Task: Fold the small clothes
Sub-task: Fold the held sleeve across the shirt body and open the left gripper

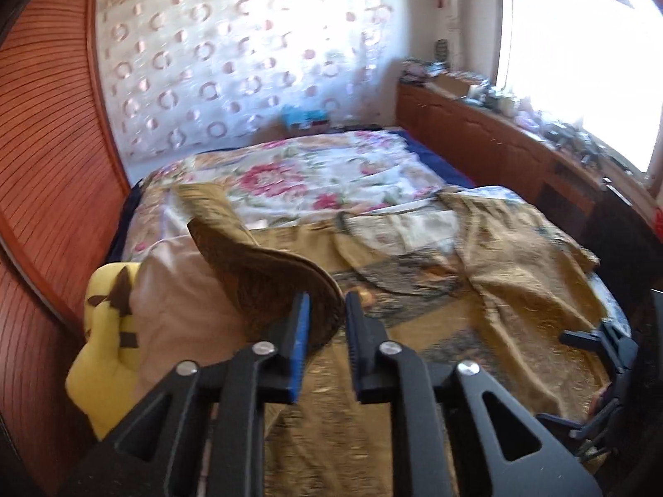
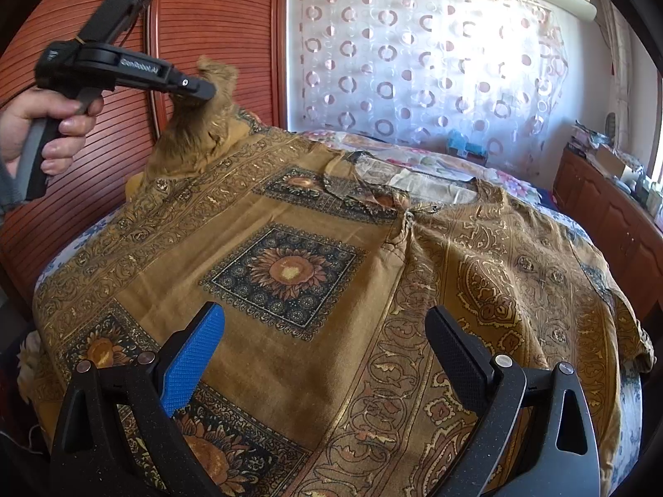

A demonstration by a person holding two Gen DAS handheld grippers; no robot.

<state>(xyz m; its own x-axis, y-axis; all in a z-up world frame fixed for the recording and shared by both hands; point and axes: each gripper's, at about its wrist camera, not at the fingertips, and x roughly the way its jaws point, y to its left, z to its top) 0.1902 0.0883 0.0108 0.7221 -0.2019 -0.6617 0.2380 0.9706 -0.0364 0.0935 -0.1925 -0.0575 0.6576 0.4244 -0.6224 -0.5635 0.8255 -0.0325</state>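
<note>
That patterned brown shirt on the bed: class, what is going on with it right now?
A person is folding the patterned shirt, which is spread on the bed. The left gripper has pinched the shirt's sleeve and holds it lifted off the bed. The right gripper hangs open over the shirt's lower part, holding nothing. No fold is laid down yet.

Spread flat on the bed (image 2: pixel 634 447): garment (image 2: pixel 315 273). Behind the bed: curtain (image 2: pixel 414 74). Left of the bed: wardrobe (image 2: pixel 215 20). Right of the bed: cabinet (image 2: pixel 613 215).
</note>
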